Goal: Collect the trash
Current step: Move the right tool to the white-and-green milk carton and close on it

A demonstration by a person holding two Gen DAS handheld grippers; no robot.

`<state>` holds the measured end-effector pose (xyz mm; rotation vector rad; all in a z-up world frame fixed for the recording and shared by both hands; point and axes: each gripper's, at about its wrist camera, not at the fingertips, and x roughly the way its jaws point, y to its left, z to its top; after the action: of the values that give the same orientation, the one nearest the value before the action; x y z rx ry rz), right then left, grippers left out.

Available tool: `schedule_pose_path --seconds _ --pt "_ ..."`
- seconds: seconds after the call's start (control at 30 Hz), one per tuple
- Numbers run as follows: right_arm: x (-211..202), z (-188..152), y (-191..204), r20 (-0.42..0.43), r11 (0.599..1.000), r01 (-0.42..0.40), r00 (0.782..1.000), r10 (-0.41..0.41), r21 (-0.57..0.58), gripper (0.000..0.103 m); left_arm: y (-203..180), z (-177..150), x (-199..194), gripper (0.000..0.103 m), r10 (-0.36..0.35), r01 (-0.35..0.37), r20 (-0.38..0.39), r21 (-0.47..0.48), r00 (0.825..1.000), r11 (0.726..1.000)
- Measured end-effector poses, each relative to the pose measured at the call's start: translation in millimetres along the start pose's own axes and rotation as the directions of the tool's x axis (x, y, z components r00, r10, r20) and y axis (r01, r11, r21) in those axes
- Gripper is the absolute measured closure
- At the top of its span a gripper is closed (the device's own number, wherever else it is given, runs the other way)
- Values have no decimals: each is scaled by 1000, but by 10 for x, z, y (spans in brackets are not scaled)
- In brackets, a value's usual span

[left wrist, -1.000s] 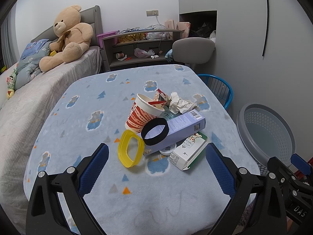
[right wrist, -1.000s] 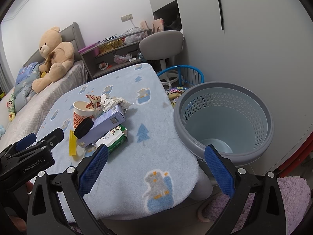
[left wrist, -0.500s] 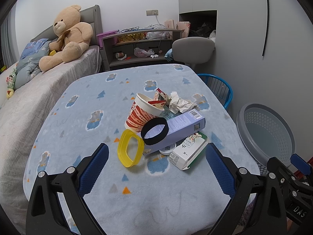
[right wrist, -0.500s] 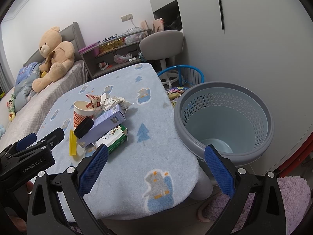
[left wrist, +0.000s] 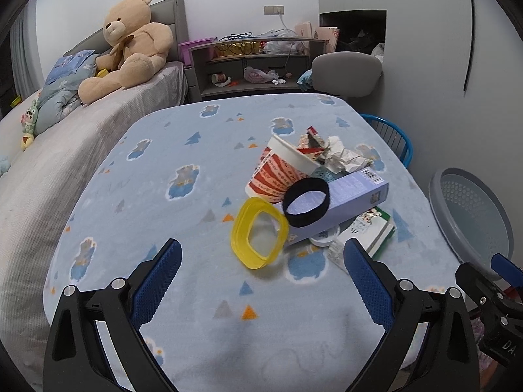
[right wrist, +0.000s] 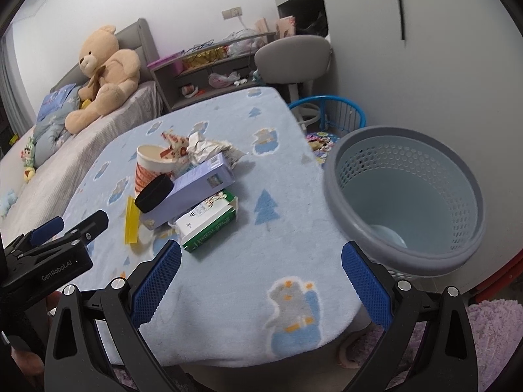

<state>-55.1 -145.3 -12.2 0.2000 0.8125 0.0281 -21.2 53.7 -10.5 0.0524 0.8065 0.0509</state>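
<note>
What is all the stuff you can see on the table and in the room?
Paper cup: one, red and white, tipped in the pile.
Crumpled paper: one wad, white, behind the cup.
Long box: one, lilac, lying across the pile.
Black ring: one, on the lilac box.
Yellow ring: one, front of pile.
Carton: one, green and white, under the box.
Basket: one, grey, beside the table.
Table: one, blue blanket cover.
Teddy bear: one, tan, on the bed.
Chair: one, grey.
Left gripper: open.
Right gripper: open.
</note>
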Motion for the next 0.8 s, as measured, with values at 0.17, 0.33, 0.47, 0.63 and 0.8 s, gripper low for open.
schedule_pose_path --seconds 0.17,0.33,0.47,0.63,0.8 --pt "268 21 231 -43 998 -27 999 25 -51 6 276 -23 173 8 32 -33 -30 -30 999 999" --pt "540 71 426 -68 996 -35 997 30 -79 6 479 -10 332 8 47 -50 -51 -61 998 997" --pt "789 107 553 -106 995 -23 994 13 -98 6 568 7 421 8 47 -52 -63 -75 997 996" --pt "1005 145 662 -116 994 13 993 -26 -106 6 630 11 519 8 48 -54 -74 -77 996 996" --pt "1171 184 734 -137 993 45 989 -60 -109 6 700 10 607 8 37 -45 -91 -93 995 995"
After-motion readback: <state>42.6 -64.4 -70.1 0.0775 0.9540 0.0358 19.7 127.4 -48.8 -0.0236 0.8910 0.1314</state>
